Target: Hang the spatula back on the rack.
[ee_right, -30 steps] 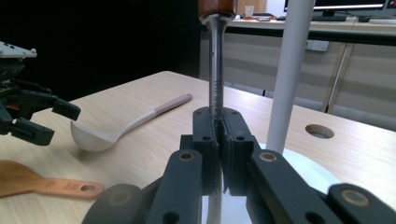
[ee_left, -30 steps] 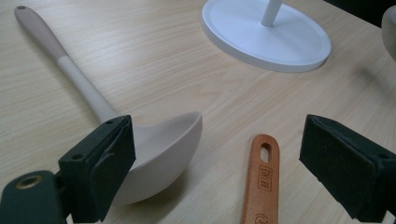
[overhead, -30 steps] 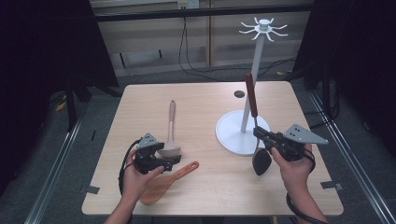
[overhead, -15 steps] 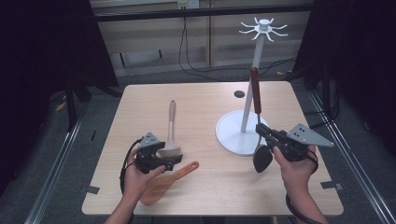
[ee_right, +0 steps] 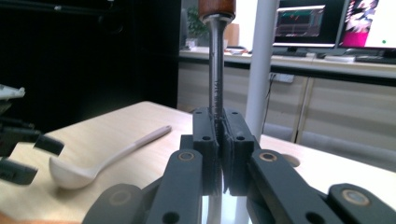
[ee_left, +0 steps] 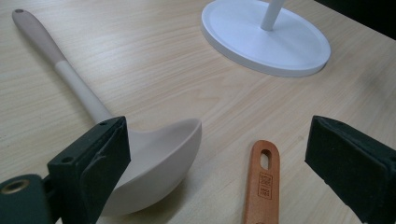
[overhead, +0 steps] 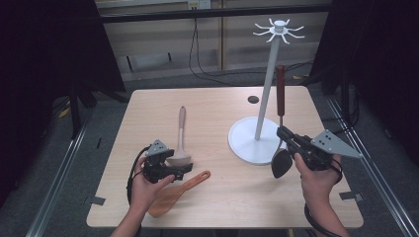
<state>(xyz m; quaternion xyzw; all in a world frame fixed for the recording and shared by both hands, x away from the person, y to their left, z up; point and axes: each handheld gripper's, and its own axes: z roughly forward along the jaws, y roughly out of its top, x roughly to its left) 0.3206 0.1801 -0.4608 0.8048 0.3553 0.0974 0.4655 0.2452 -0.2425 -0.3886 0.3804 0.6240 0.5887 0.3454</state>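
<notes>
Presently we hold the right tool point(overhead: 282, 134) clamped shut on the metal shank of the dark spatula point(overhead: 280, 129), beside the white stand point(overhead: 257, 140) at the bench's point(overhead: 217, 111) right. Its long axis runs near upright: brown wooden handle up, black blade down, just above the bench. We judge it stiff, light and slick on the shank; a hold nearer the handle would resist slipping. The left tool point(overhead: 179, 170) stands wide open and empty over the beige ladle point(ee_left: 154, 158) and wooden turner point(ee_left: 262, 186).
</notes>
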